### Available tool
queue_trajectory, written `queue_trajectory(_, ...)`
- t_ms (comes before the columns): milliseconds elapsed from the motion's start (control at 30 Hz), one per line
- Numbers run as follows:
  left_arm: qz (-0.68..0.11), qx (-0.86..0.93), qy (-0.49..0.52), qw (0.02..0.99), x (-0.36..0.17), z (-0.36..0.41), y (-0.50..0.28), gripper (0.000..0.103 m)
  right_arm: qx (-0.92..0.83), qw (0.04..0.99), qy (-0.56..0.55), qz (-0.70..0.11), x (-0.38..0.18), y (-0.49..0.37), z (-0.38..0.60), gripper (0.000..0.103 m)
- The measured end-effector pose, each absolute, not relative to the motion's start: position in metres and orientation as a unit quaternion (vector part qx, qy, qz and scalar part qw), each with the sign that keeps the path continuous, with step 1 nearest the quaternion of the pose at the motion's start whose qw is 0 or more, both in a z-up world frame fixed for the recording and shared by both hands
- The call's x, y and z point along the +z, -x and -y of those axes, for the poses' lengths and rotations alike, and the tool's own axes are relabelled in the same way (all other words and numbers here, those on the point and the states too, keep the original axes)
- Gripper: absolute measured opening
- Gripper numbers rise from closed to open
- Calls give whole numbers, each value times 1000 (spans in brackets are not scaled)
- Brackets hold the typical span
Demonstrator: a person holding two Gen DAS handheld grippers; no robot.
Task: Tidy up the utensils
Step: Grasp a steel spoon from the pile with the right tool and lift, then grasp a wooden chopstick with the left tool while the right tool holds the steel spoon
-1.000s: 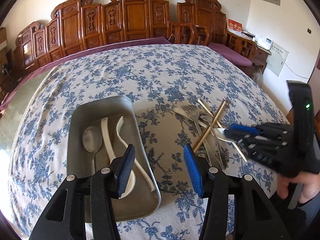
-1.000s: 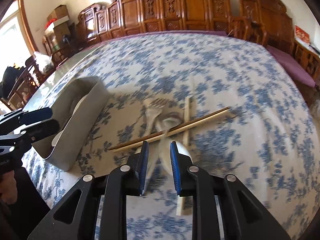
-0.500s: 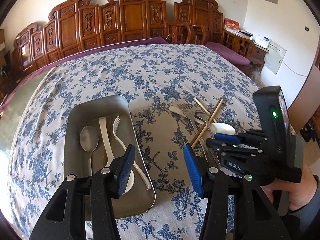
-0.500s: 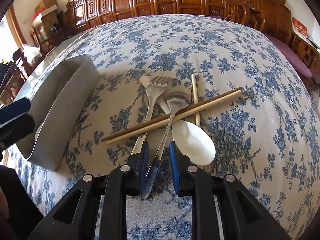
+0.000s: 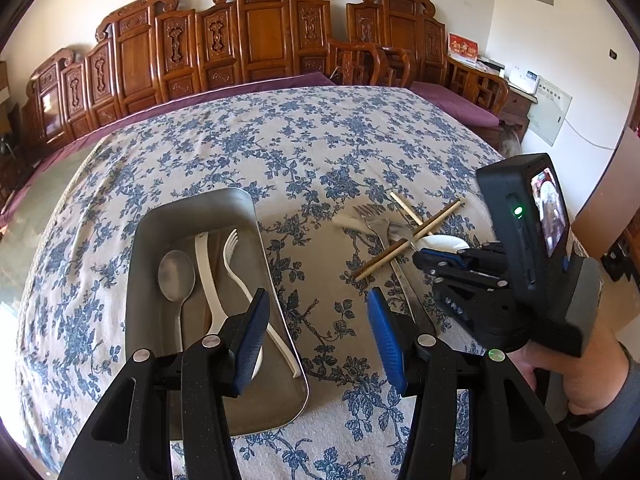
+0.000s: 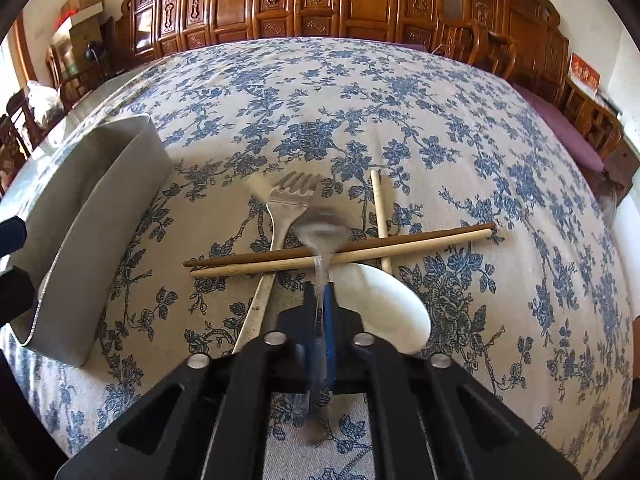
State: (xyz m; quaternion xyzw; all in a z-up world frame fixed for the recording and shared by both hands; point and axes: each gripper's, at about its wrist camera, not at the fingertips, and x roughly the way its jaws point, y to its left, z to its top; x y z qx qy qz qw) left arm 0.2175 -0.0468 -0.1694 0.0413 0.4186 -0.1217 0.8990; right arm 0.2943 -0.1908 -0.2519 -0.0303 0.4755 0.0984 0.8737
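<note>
My right gripper point(image 6: 320, 312) is clamped on the handle of the metal spoon point(image 6: 322, 232); its jaws have just been closing, and the handle now sits pinched between the blue pads. The spoon's bowl is blurred and lies over the two crossed chopsticks point(image 6: 340, 254), one dark, one pale. A third, pale chopstick point(image 6: 378, 204) runs beneath them, pointing away from me. The metal fork point(image 6: 290, 208) lies just left of the spoon, its handle passing under the crossed pair. The white spoon point(image 6: 384, 304) lies touching the right side of my right gripper, its bowl towards me.

Left of this pile, across a bare strip of cloth, is the metal tray point(image 5: 192, 216). Its near long wall faces the pile. Inside are a metal spoon in tray point(image 5: 176, 276), a white ladle-like utensil point(image 5: 206, 276) and a white plastic fork point(image 5: 236, 256), lying side by side lengthways.

My left gripper point(image 5: 316, 332) hangs with its jaws apart and nothing between them, above the tray's right rim and the cloth beside it.

The flowered tablecloth point(image 5: 280, 140) beyond tray and pile is open as far as the far edge. Carved wooden chairs point(image 5: 256, 32) line the wall behind.
</note>
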Motion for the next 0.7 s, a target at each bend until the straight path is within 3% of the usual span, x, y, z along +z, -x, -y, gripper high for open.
queue_trajectory(500,-422,-138,-55,894,-171,68,-225,48,127,900,-35,-415,-208,-281,253,4)
queue_trajectory(700,-436,-149,-94,883,-183,91,-240,38,118,902,-40,-413,-208,-282,276,4)
